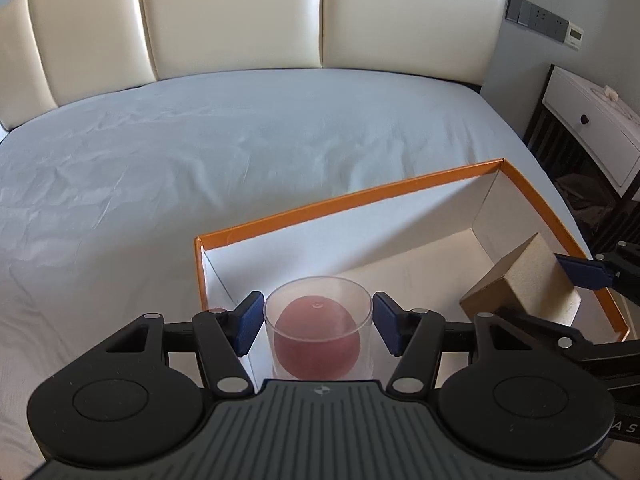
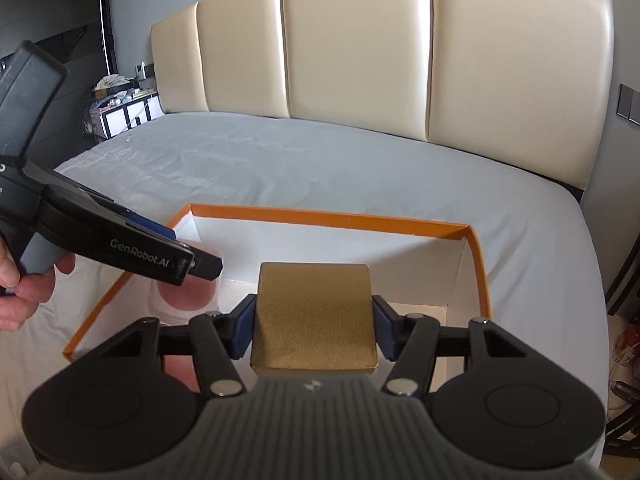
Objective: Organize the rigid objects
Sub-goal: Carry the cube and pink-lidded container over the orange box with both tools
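Note:
An orange-rimmed white box [image 1: 344, 200] lies open on the bed; it also shows in the right wrist view [image 2: 328, 218]. My left gripper [image 1: 318, 322] is shut on a clear plastic cup [image 1: 318, 304] with a reddish ball inside, held over the box's left end. The cup also shows in the right wrist view [image 2: 188, 296], mostly hidden behind the left gripper. My right gripper [image 2: 314, 320] is shut on a gold cardboard box [image 2: 314, 316], held over the box's right part. The gold box also shows in the left wrist view [image 1: 520, 280].
The bed has a pale grey sheet [image 1: 200, 152] and a cream padded headboard [image 2: 360, 48]. A white nightstand [image 1: 592, 124] stands off the bed's right side. Cluttered shelves [image 2: 116, 108] stand at the far left.

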A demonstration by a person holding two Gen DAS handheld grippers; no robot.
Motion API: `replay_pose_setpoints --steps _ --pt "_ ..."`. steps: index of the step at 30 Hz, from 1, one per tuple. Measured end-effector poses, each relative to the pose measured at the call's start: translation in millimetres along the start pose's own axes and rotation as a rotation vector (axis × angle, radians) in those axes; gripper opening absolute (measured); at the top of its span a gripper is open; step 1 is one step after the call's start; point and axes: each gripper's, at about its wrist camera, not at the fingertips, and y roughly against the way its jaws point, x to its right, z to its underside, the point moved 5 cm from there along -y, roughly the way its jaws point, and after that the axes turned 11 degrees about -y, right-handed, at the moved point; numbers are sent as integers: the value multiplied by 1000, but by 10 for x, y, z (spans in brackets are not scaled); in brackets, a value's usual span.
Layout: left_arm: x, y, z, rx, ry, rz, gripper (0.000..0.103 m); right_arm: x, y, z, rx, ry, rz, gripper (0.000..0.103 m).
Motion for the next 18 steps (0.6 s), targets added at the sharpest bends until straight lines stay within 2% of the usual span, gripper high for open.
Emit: replay_pose_setpoints --steps 4,8,13,18 --pt "97 -149 125 -82 -63 11 68 17 -121 -15 -11 -6 11 59" --pt "176 -254 220 -133 -121 -13 68 39 -196 -12 -25 -10 15 59" --pt "165 -329 274 -204 -110 -18 68 40 -281 30 -64 -14 15 59" --pt "161 -332 287 -209 -114 -9 73 6 -321 38 -101 -8 17 59"
